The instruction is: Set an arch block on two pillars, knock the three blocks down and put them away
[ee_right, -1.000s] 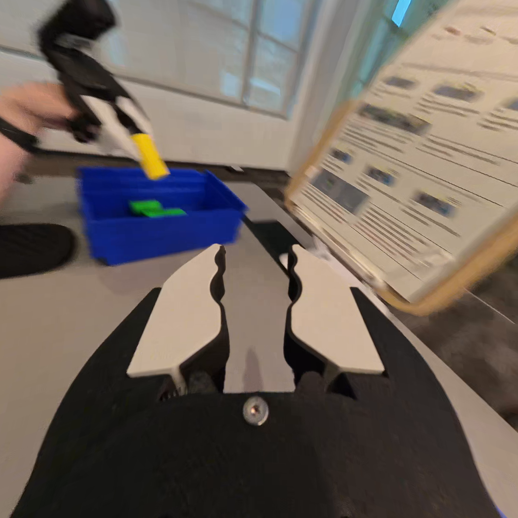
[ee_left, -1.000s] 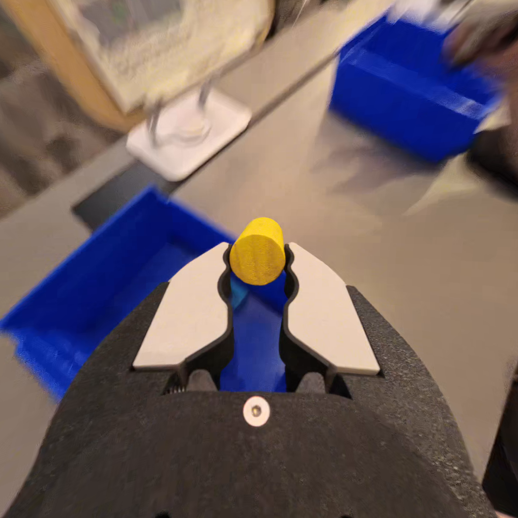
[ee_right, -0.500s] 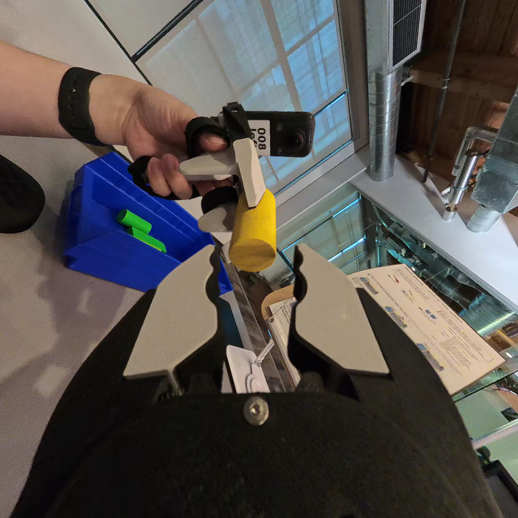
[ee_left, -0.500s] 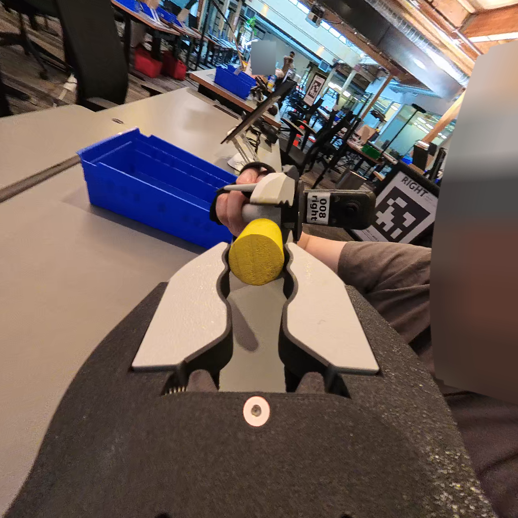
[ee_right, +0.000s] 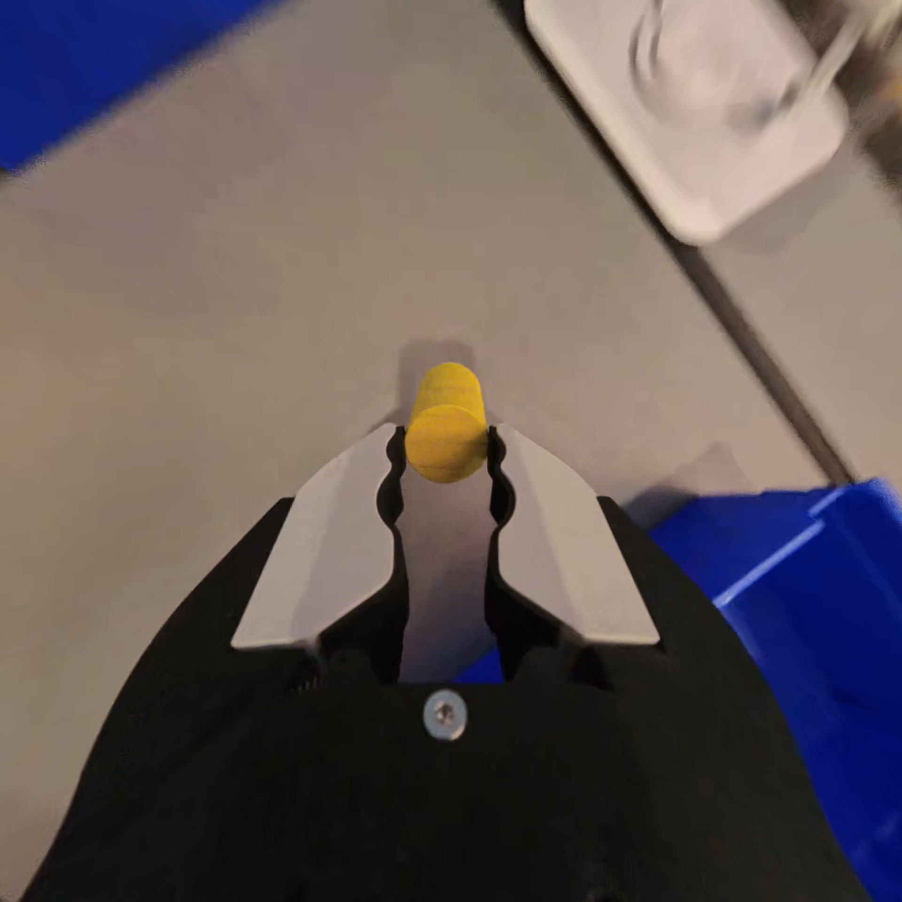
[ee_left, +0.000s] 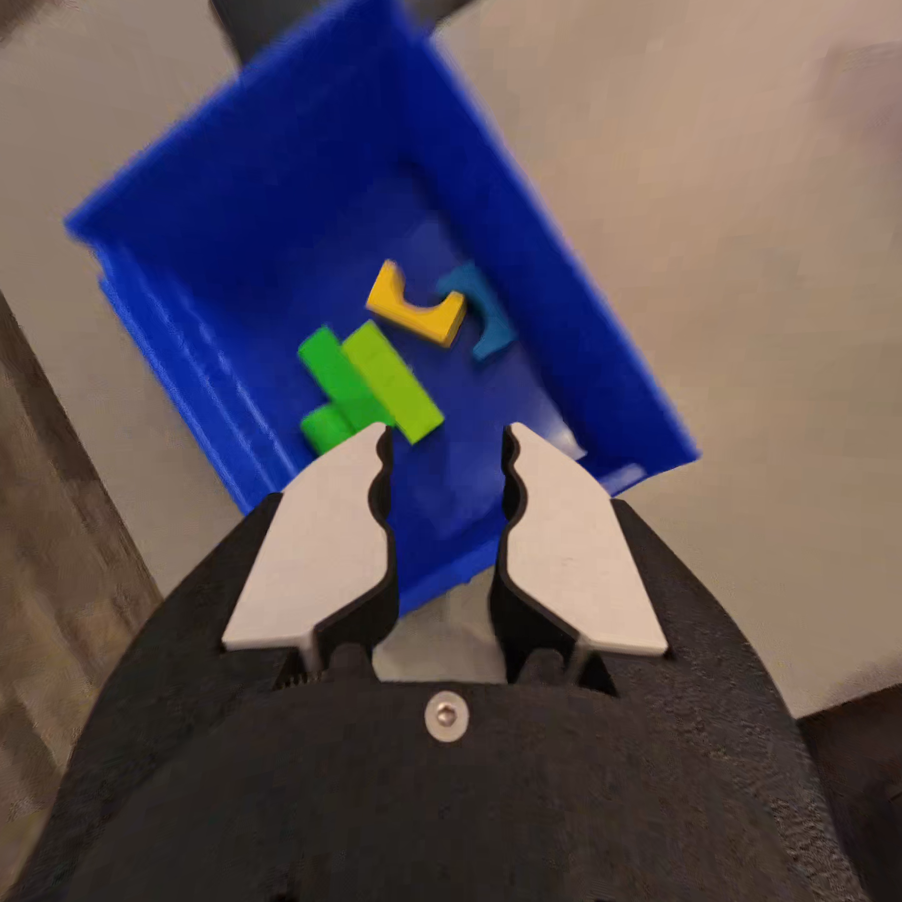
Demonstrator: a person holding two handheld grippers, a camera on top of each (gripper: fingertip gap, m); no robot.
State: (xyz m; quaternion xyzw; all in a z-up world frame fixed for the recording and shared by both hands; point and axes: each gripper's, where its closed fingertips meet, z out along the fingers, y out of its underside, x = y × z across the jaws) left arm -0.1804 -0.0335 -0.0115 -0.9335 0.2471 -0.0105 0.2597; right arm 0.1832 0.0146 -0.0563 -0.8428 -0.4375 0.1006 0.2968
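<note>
Only the left wrist view looks into the blue plastic bin (ee_left: 273, 205), where a yellow arch block (ee_left: 415, 312), a blue arch block (ee_left: 488, 317) and green blocks (ee_left: 371, 385) lie; left gripper (ee_left: 445, 434) fingers spread, empty. The right gripper (ee_right: 445, 439) clamps a yellow wooden cylinder (ee_right: 446, 429) above the grey surface (ee_right: 244, 293); its far end is hidden, background blurred.

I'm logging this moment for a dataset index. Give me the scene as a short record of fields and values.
left gripper: open, empty, over the blue bin
blue bin: on the grey table
bin contents: yellow arch block, teal arch block, green blocks
right gripper: fingers shut on the yellow cylinder
yellow cylinder: held lengthwise along the fingers, above bare table
second blue bin: at lower right in the right wrist view
white stand base: upper right in that view, blurred
</note>
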